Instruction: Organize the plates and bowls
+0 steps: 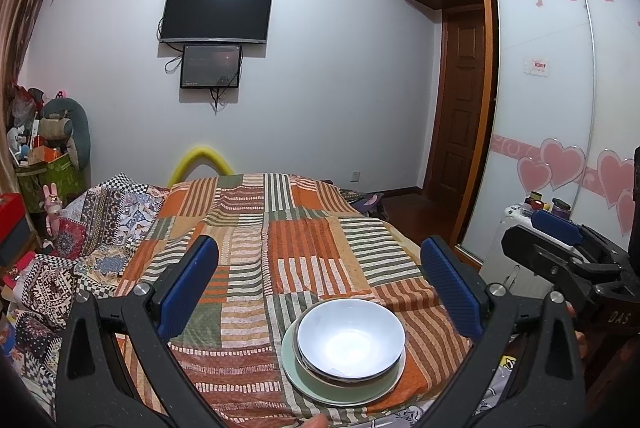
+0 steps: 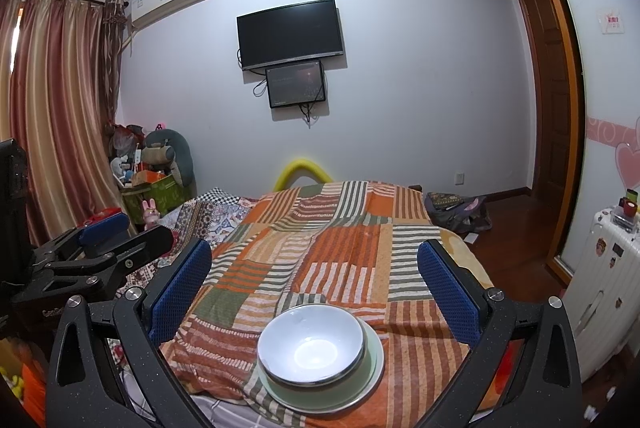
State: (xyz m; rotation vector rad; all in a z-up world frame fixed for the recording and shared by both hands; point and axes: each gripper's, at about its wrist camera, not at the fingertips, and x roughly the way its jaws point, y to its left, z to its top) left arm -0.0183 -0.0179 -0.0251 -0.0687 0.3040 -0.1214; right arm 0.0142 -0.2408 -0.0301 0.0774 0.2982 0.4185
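Note:
A white bowl (image 1: pixel 351 335) (image 2: pixel 311 344) sits nested in a steel-rimmed bowl, and both rest on a pale green plate (image 1: pixel 316 386) (image 2: pixel 368 384) near the front edge of the striped patchwork bedspread (image 1: pixel 288 228) (image 2: pixel 340 236). My left gripper (image 1: pixel 320 268) hovers above and behind the stack, open, with nothing between its blue pads (image 1: pixel 188 284). My right gripper (image 2: pixel 314 268) hangs open over the same stack, also holding nothing. Each gripper shows at the edge of the other's view: the right gripper (image 1: pixel 560 232) and the left gripper (image 2: pixel 108 232).
The bed fills the middle. A white suitcase (image 2: pixel 608 268) with small jars on top stands to the right by the sliding wardrobe (image 1: pixel 552 88). Boxes and soft toys (image 2: pixel 156 172) pile up at the far left by the curtain. A bag (image 2: pixel 456 212) lies on the wooden floor.

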